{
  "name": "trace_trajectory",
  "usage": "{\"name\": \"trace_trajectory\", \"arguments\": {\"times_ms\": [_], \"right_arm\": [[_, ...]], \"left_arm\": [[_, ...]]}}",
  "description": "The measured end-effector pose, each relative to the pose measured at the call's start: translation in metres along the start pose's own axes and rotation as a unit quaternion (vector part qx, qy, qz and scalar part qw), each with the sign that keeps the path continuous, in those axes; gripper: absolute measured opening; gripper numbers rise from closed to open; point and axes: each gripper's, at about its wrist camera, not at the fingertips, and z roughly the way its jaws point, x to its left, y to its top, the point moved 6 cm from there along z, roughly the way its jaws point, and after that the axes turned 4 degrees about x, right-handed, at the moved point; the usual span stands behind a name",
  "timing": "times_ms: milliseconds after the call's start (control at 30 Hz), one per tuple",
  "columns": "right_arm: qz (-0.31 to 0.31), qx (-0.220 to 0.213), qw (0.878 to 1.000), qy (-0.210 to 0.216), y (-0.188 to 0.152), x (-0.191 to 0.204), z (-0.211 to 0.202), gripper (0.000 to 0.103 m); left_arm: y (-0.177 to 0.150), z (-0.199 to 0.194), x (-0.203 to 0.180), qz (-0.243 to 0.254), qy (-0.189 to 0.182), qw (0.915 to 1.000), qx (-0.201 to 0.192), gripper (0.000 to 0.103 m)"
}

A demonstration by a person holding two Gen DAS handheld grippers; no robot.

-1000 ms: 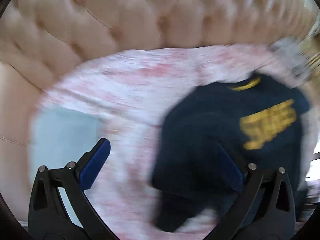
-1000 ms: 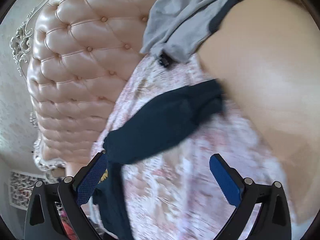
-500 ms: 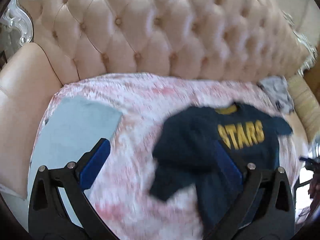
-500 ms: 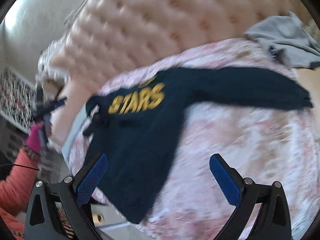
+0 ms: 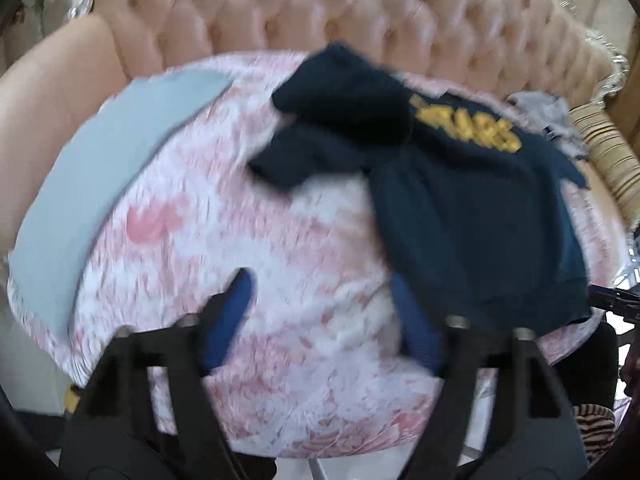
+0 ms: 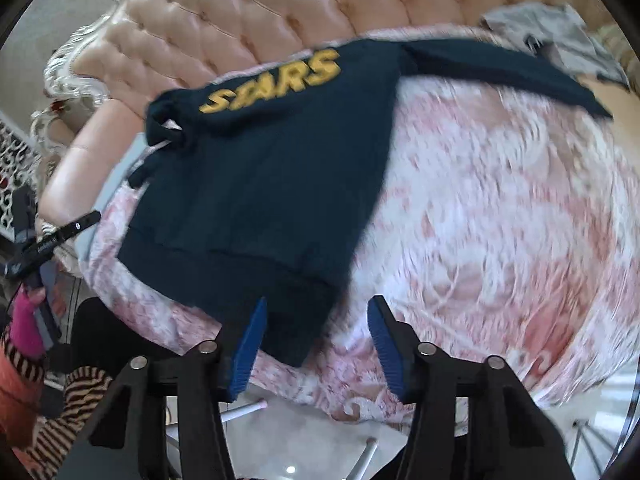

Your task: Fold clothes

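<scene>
A navy sweatshirt [image 5: 472,216] with yellow "STARS" lettering lies spread on a pink-and-white sofa cover [image 5: 248,248]. Its left sleeve is bunched up near the collar, and its right sleeve [image 6: 500,68] stretches out sideways. My left gripper [image 5: 320,316] hovers at the sweatshirt's lower left edge with its jaws closing. Only the cover shows between its blue pads, and the cloth lies just outside the right one. My right gripper [image 6: 316,340] is at the opposite hem corner [image 6: 288,320]. Its jaws are closing with that corner between the pads, which do not press on it.
A folded light blue garment [image 5: 100,184] lies at the cover's left end, and a crumpled grey garment [image 6: 560,32] at the right end. The tufted sofa back [image 5: 320,12] rises behind. A person's striped sleeve [image 6: 80,396] shows at lower left. Floor lies below the cover's front edge.
Both grippers' jaws have narrowed from fully wide. Both views have swung down toward the sweatshirt's hem, and the right view has rolled so the hem corner now lies between its pads.
</scene>
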Motion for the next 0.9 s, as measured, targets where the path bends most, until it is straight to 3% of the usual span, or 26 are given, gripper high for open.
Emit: {"name": "trace_trajectory", "arguments": {"times_ms": [433,567,700,900], "right_arm": [[-0.011,-0.013,1.000,-0.001,0.001,0.014,0.008,0.043],[-0.024,-0.021,0.999,-0.016,0.001,0.019,0.006,0.023],[-0.052,-0.048,0.997,-0.021,0.003,0.033,-0.012,0.022],[-0.057,-0.073,0.996,0.003,0.014,0.047,-0.038,0.022]], "left_arm": [[-0.017,0.000,-0.003,-0.009,-0.016,0.9998,-0.002,0.074],[-0.021,0.001,-0.004,-0.016,-0.024,0.9996,0.003,0.075],[-0.024,-0.002,-0.006,-0.018,-0.033,0.9993,0.003,0.076],[-0.023,-0.007,-0.023,-0.009,-0.073,0.9973,-0.002,0.094]]}}
